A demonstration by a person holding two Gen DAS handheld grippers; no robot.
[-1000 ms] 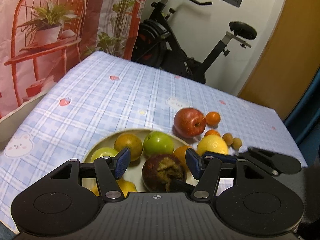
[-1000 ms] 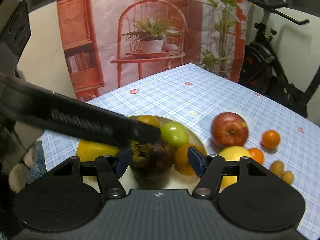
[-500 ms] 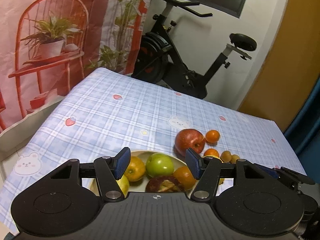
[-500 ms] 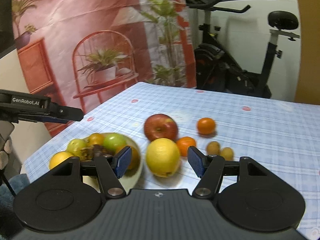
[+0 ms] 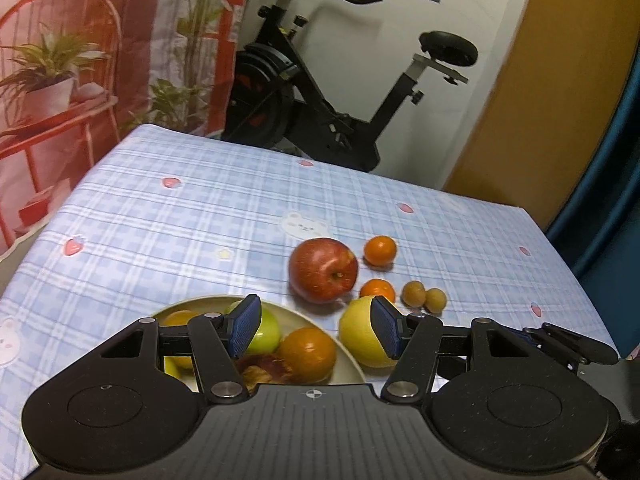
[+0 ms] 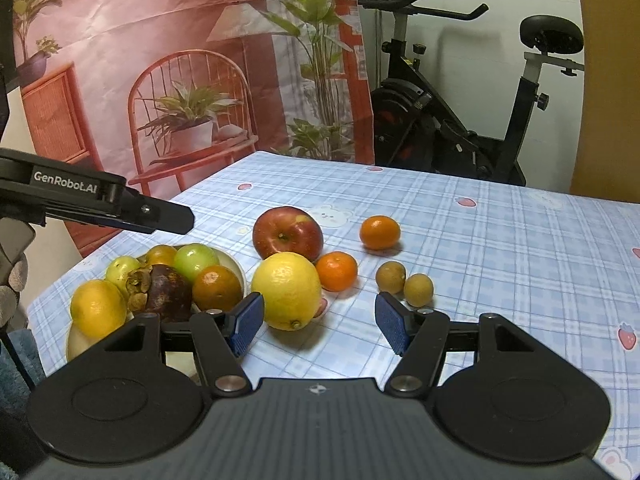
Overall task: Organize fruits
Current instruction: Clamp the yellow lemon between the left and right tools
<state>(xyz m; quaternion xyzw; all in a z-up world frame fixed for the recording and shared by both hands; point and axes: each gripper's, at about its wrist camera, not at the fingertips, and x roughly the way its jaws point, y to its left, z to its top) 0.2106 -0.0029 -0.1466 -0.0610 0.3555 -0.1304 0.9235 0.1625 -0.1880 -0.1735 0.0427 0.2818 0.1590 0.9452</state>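
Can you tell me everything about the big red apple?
The red apple is round, shiny and dark red, with a paler yellowish patch near the top and a dimple facing us. It sits on the blue checked tablecloth, outside the plate, just behind the lemon. Nothing holds it.

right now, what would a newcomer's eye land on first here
Probably the plate at the near left of the checked tablecloth, heaped with fruit, a dark mangosteen in front. Beside it, loose on the cloth, sit a big yellow lemon and a red apple behind it. An exercise bike stands beyond the table.
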